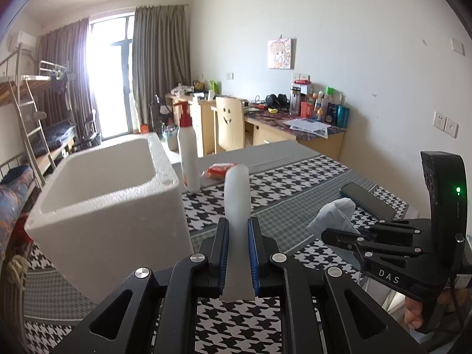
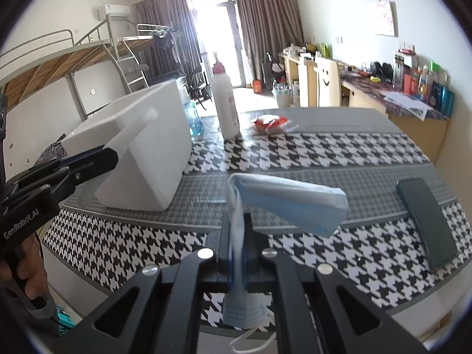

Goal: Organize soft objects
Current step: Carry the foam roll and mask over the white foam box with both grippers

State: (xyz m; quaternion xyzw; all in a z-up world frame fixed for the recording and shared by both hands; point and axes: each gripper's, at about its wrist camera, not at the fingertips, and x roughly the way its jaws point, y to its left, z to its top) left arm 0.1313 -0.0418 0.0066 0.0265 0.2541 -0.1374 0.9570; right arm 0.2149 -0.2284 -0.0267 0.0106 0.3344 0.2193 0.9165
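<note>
Face mask [image 2: 283, 203] pinched inside right gripper [image 2: 237, 230], above table [image 2: 339, 153].

Left wrist view: sits just behind the left gripper [image 1: 238, 236], low over the table [image 1: 295, 177], facing the window [image 1: 109, 76], angled slightly down. Right gripper [image 1: 327, 231] enters at right edge.
Right wrist view: same setup behind its own gripper [image 2: 237, 230], facing likewise; left gripper [image 2: 113, 155] enters at left.
Shared: foam box [image 1: 103, 194] [image 2: 147, 147], bottle [image 1: 188, 153] [image 2: 225, 103], phone [image 1: 367, 200] [image 2: 424, 224], desk [image 1: 295, 126] [image 2: 398, 100].
</note>
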